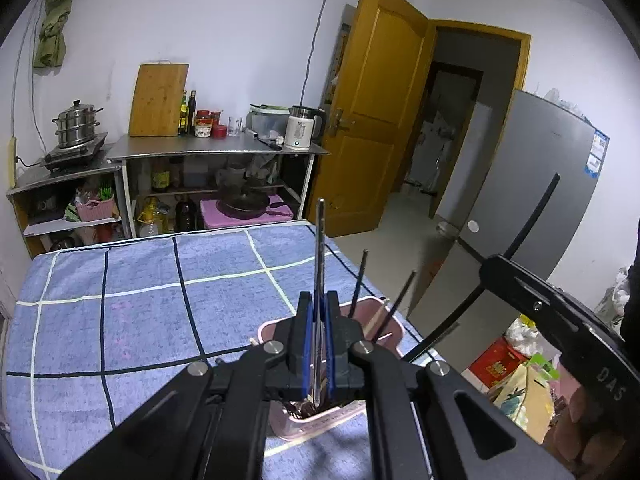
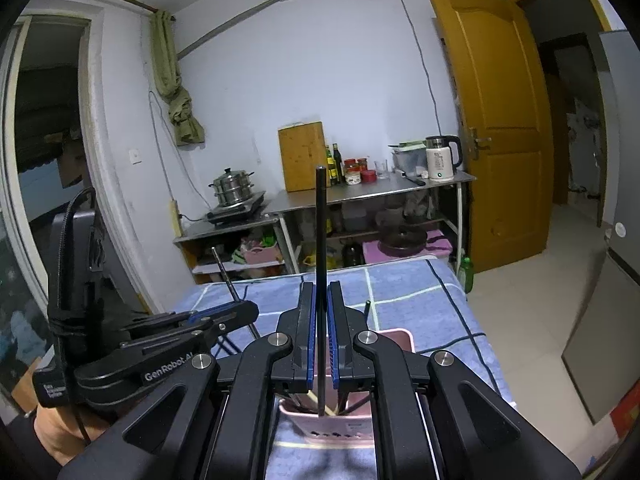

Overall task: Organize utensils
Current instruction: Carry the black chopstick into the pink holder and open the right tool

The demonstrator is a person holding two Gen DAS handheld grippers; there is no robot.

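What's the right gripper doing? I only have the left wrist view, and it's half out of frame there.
Observer: The right gripper has its jaws shut on a black chopstick, held upright.
Operator: Where's the chopstick's lower end?
Observer: Down inside the pink basket, next to some pale wooden chopsticks.
Operator: Anything on the floor by the bed that I'm missing?
Observer: A green bottle stands on the floor at the far right corner of the bed.
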